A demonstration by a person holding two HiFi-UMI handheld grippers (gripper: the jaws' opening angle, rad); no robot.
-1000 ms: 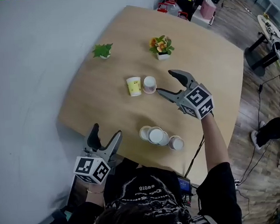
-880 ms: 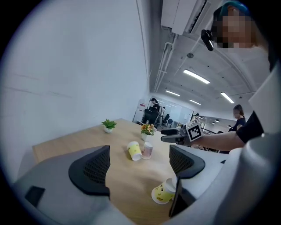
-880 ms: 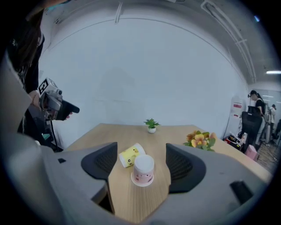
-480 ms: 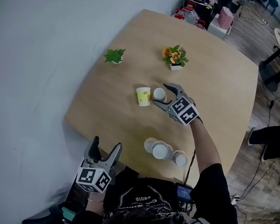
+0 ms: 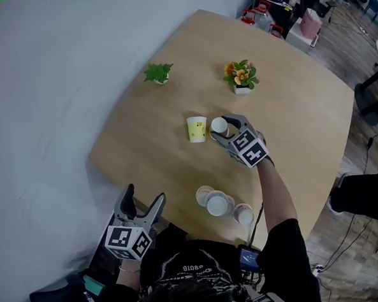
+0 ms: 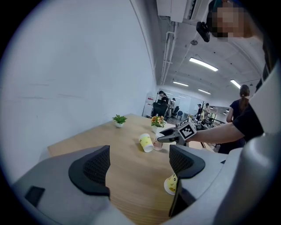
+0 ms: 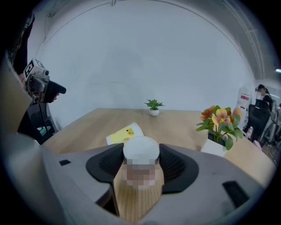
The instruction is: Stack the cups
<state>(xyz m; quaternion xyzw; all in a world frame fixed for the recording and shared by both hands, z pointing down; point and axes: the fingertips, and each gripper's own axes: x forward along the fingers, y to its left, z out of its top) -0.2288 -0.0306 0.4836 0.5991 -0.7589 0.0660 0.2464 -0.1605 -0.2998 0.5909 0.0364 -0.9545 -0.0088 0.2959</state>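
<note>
1. The right gripper [image 5: 221,127] has its jaws around the pink cup [image 5: 218,123], which stands upside down in the middle of the surface [image 5: 288,109]. The jaws have just been closing, and the pads seem to press on its sides now.
2. The grasp comes from the side, probably so that the cup can be lifted and set onto another one.
3. The yellow cup [image 5: 197,129] lies on its side just beside the pink cup. The jaw on that side could bump it.
4. The left gripper [image 5: 144,196] hovers at the near edge with its jaws released and empty, out of the way.
5. The near cups [image 5: 216,203], three of them, are grouped close to the person.
6. A plant [image 5: 158,73] and a flower pot [image 5: 240,76] stand further back and block nothing.
</note>
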